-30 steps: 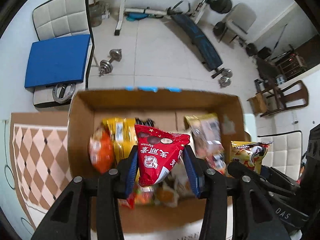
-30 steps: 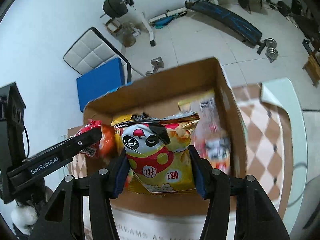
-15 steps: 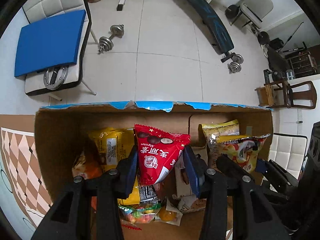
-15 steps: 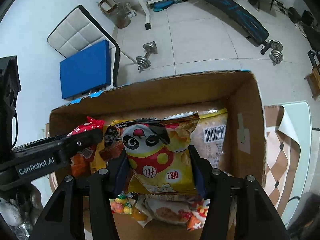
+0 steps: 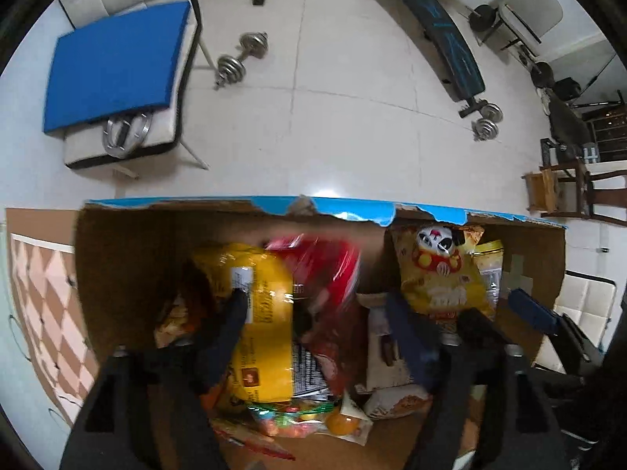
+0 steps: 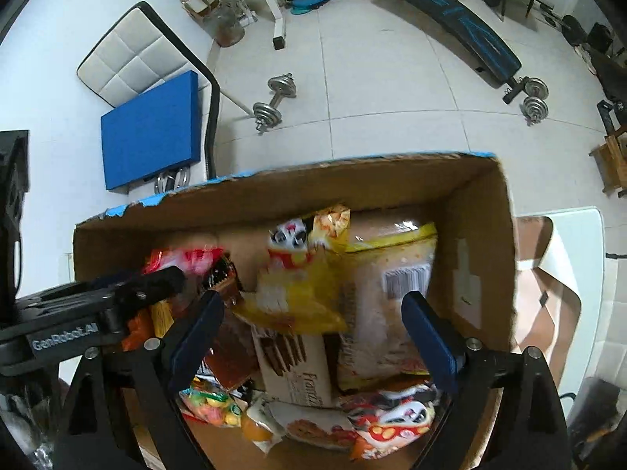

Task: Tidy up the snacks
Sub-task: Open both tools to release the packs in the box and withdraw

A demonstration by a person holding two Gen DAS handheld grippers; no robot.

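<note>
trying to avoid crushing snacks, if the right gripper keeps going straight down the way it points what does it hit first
Most likely the yellow panda snack bag, loose between the opening jaws of the right gripper inside the cardboard box. The biscuit box lies just under it; depth is hard to judge.

I see the panda bag lying in the box, against its far wall, left of the barcode bag.
</note>
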